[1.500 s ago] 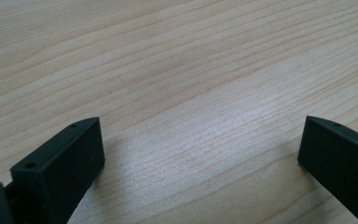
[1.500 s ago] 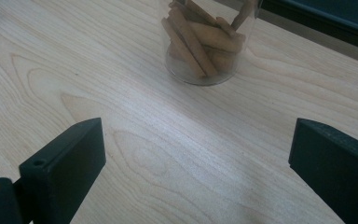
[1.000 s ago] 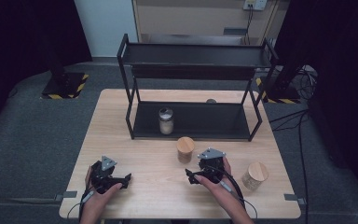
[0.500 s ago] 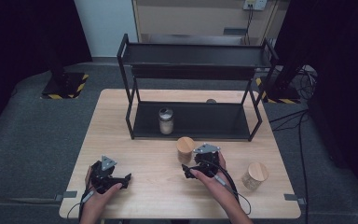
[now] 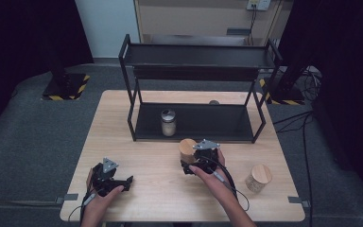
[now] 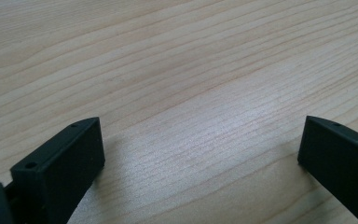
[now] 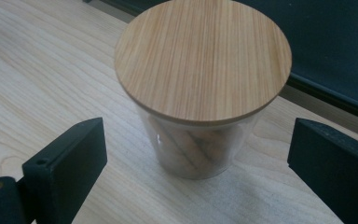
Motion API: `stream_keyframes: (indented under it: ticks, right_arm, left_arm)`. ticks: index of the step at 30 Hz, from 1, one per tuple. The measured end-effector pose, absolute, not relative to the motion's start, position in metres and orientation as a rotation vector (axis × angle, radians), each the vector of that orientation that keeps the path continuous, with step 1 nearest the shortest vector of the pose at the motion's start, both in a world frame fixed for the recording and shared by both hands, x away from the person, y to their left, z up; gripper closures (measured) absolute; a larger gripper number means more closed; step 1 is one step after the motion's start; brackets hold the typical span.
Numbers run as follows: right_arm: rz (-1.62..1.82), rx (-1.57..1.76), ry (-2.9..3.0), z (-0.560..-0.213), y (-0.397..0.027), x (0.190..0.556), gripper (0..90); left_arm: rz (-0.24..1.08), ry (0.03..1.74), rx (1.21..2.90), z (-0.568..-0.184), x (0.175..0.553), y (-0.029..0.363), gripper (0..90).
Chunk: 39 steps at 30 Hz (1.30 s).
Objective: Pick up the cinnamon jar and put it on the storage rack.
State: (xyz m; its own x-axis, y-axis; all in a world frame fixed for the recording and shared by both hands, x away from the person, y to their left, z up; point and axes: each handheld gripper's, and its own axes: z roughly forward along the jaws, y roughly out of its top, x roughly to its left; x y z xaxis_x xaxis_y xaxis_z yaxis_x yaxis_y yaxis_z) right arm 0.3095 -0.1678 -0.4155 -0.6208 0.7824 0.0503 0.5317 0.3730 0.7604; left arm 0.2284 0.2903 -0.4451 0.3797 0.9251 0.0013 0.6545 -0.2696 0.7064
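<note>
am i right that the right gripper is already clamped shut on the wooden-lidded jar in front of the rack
Not quite. The right gripper is at the wooden-lidded jar in front of the rack, but its jaws stand open on either side of the glass, with gaps showing. The right gripper view shows it.
</note>
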Motion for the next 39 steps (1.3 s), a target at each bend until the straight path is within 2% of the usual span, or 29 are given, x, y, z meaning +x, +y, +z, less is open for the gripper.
stream_keyframes:
  ticks: [19, 34, 39]
  right_arm:
    - [1.126, 1.149, 2.277, -0.418, -0.153, 0.318, 8.5]
    - [1.123, 1.144, 2.247, -0.424, -0.145, 0.317, 19.0]
    - [1.13, 1.13, 2.231, -0.427, -0.146, 0.316, 25.2]
  left_arm:
    - [0.562, 1.354, 2.021, -0.445, 0.228, 0.29, 0.0]
    - [0.562, 1.354, 2.021, -0.445, 0.228, 0.29, 0.0]
    - [0.562, 1.354, 2.021, -0.445, 0.228, 0.29, 0.0]
